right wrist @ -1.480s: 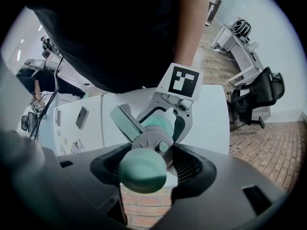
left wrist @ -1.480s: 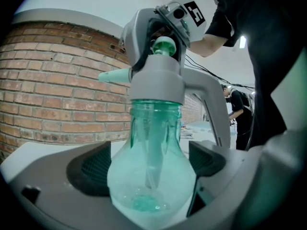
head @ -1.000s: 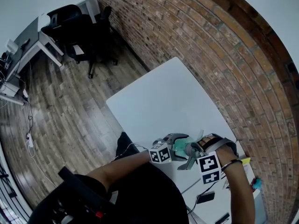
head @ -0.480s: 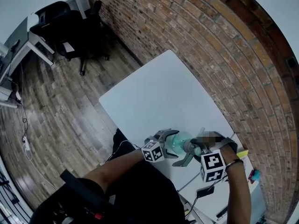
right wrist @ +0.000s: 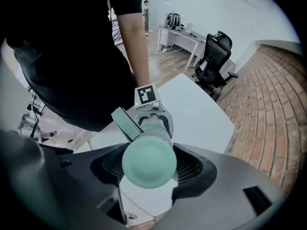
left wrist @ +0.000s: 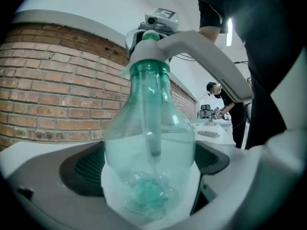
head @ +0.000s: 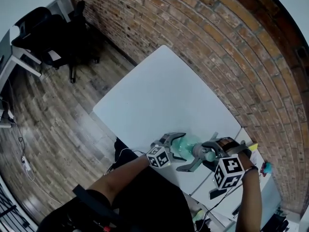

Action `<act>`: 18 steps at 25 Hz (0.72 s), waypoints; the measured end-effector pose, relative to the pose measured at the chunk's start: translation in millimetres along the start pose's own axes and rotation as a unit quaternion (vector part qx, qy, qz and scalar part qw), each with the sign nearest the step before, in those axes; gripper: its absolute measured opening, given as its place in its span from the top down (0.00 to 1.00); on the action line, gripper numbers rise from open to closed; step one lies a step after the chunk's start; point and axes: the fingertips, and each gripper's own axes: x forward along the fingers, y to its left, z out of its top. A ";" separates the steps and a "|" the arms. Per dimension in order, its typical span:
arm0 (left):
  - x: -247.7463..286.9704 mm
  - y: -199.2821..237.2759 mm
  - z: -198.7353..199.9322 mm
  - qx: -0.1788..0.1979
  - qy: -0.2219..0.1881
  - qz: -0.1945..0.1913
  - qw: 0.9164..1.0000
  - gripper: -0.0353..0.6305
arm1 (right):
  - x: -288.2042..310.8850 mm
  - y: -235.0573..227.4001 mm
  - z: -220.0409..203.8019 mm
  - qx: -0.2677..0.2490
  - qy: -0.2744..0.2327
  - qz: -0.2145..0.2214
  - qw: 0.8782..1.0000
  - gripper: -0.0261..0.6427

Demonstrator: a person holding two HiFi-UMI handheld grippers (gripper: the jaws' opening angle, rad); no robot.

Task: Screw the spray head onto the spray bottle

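A clear green spray bottle [head: 182, 143] stands at the near edge of the white table [head: 159, 91]. In the left gripper view the bottle [left wrist: 149, 152] fills the gap between the jaws, with a dip tube inside. My left gripper [left wrist: 151, 164] comes at it from the side; its jaws have just been opening and now stand wide around the bottle's broad lower body. The pale green spray head [right wrist: 148, 161] sits on the neck. My right gripper [right wrist: 148, 163] reaches straight down and is shut on the head. The trigger [right wrist: 125, 123] sticks out toward the upper left.
A brick wall [head: 231, 57] runs along the table's far side. Black office chairs [head: 48, 28] and a desk stand on the wooden floor at the upper left. Small items [head: 263, 167] lie on a second surface at the lower right. A person [left wrist: 218, 99] stands far behind.
My left gripper's jaws have spread wider and sit lower on the bottle. The right gripper's marker cube has turned while staying over the bottle. The head camera has swung, shifting the whole view.
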 end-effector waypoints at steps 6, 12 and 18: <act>0.1 -1.3 0.7 0.001 -0.024 -0.004 1.000 0.10 | -1.2 -2.6 1.3 0.073 -0.022 -0.011 0.997 0.56; 0.3 -0.1 0.1 0.009 -0.035 -0.009 0.999 0.10 | -0.9 -5.0 0.2 0.130 -0.040 -0.021 0.990 0.56; -0.7 -1.9 0.7 0.008 -0.039 -0.020 0.999 0.10 | -1.1 -5.7 0.4 0.173 -0.047 -0.022 0.984 0.55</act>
